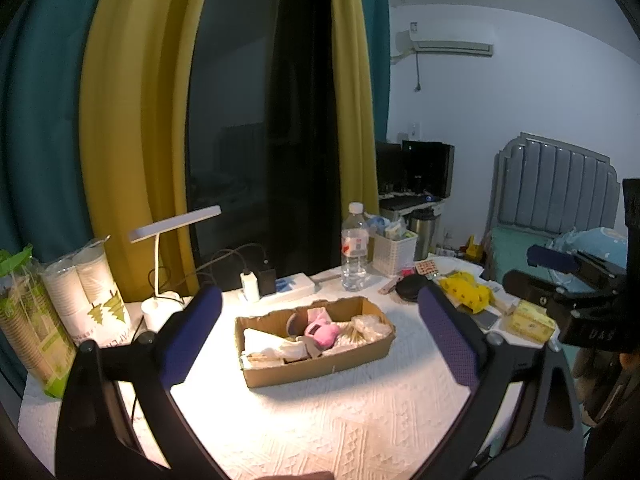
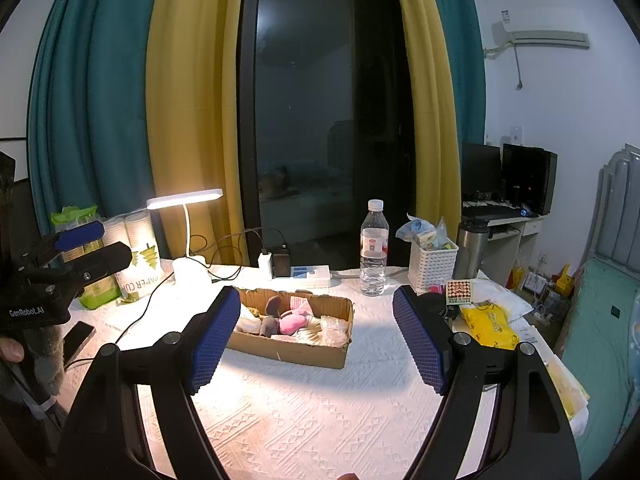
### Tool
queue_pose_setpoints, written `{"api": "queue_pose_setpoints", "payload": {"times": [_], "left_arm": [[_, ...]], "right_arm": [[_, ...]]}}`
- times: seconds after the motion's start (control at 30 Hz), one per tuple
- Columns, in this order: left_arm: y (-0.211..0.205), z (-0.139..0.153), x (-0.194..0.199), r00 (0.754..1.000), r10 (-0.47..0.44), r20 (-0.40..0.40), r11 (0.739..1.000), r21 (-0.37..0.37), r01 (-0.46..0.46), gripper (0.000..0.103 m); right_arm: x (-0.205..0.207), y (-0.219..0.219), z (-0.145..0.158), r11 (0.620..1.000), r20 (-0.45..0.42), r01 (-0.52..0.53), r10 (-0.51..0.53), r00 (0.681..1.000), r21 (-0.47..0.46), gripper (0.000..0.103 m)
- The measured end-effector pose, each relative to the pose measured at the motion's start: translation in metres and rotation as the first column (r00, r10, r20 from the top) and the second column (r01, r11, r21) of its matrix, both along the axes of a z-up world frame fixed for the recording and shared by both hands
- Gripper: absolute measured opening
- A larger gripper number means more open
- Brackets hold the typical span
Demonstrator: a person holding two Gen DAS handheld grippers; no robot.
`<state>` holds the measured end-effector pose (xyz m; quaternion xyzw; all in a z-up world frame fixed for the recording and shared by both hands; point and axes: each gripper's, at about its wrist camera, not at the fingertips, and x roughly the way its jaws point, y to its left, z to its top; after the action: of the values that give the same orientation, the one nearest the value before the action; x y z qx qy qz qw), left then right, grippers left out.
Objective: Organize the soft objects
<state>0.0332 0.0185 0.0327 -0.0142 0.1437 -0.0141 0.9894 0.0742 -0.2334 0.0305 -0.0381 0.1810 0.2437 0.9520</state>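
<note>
Your left gripper [image 1: 320,336] and right gripper [image 2: 316,336]: black frames, silver screws, dimpled blue pads [image 2: 214,342], white "GenRobot.AI" lettering

A table [image 2: 320,408] under a white textured cloth carries everything. Near its middle sits a shallow cardboard box [image 2: 292,346]. At eleven o'clock from the box stands a lit desk lamp [image 2: 186,236], with packs of paper cups [image 2: 136,256] further out toward ten. At twelve lies a power strip [image 2: 310,274]; at one stand a water bottle [image 2: 374,248] and a white basket [image 2: 432,266]. A yellow packet [image 2: 488,326] lies at three, and a phone [image 2: 78,338] at nine.
</note>
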Motion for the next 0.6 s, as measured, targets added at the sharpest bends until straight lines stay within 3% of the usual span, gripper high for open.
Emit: {"api": "queue_pose_setpoints", "payload": {"times": [0.6], "left_arm": [[0.0004,-0.0004,0.0007,1.000,0.002,-0.003,1.000,-0.007,-0.002,0.100]], "right_arm": [[-0.0004,0.0009,-0.0008,1.000,-0.003,0.002,-0.002,1.000,0.000,0.081]]}}
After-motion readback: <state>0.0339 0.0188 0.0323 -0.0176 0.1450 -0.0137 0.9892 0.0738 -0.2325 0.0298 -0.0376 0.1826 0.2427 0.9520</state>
